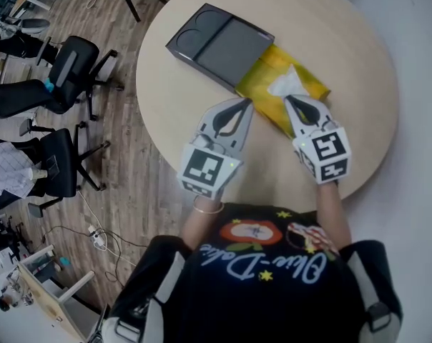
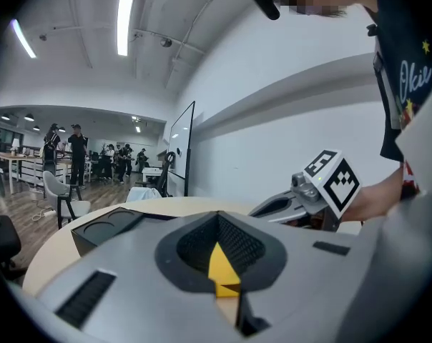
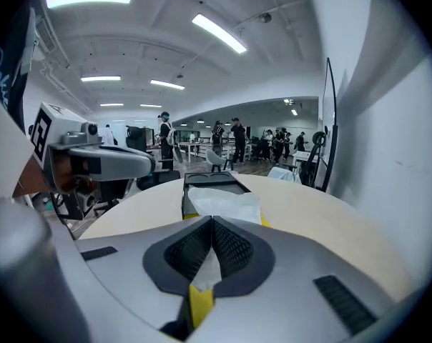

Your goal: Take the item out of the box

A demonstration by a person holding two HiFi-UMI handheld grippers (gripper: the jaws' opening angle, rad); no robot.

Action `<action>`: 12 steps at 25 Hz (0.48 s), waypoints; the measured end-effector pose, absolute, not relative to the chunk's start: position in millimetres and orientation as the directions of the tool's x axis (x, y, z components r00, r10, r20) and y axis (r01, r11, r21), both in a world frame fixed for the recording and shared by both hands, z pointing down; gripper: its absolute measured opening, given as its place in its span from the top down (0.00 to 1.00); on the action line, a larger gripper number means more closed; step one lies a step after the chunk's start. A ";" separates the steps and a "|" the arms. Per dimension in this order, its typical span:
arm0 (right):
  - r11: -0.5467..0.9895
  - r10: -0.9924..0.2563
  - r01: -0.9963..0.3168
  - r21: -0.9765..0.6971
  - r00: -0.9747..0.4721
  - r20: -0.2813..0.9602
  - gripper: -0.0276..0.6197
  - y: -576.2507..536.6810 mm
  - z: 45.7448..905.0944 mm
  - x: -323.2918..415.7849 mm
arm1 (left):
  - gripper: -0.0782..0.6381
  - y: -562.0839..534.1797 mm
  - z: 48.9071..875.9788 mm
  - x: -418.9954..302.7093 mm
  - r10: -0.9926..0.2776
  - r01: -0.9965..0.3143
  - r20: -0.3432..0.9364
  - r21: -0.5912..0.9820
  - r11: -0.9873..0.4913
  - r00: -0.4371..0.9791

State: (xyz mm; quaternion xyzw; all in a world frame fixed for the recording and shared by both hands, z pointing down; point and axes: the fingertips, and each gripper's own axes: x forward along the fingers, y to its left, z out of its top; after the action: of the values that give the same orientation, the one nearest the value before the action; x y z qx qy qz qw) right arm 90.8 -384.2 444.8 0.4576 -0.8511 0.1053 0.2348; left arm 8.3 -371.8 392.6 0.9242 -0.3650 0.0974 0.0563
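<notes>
Left gripper (image 1: 244, 103): jaws drawn together, tip just beside the near edge of the yellow item (image 1: 267, 61); yellow shows through the slit between them. Right gripper (image 1: 290, 99): jaws together too, tip over the white paper (image 1: 283, 84) lying on that item. The item sticks halfway out of the dark box (image 1: 214, 38), farther along the round table (image 1: 345, 41).
</notes>
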 end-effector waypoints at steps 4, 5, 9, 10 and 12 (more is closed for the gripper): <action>0.556 -0.764 -0.830 0.035 -0.495 0.413 0.96 -376.8 416.3 100.7 | 0.91 -362.6 379.2 20.0 -0.656 -0.673 0.220 0.007 -0.739 0.722; 0.554 -0.772 -0.832 0.035 -0.498 0.395 0.96 -374.6 410.7 103.4 | 0.91 -359.8 376.9 22.7 -0.653 -0.670 0.220 0.001 -0.743 0.725; 0.538 -0.796 -0.843 0.013 -0.503 0.336 0.96 -363.5 392.7 113.4 | 0.91 -350.6 370.8 32.9 -0.647 -0.660 0.214 -0.013 -0.751 0.732; 0.539 -0.800 -0.842 0.014 -0.506 0.323 0.96 -361.1 388.3 115.7 | 0.91 -348.8 369.2 35.5 -0.647 -0.660 0.211 -0.013 -0.751 0.733; 0.535 -0.808 -0.845 0.015 -0.506 0.304 0.96 -355.9 381.0 120.4 | 0.91 -344.8 367.3 40.2 -0.645 -0.657 0.208 -0.017 -0.754 0.735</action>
State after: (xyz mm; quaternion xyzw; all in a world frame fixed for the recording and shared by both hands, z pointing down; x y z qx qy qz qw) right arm 120.4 -355.9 381.0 0.4777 -0.8650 0.0677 0.1381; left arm 40.2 -344.8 367.3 0.9310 -0.3496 0.1008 0.0289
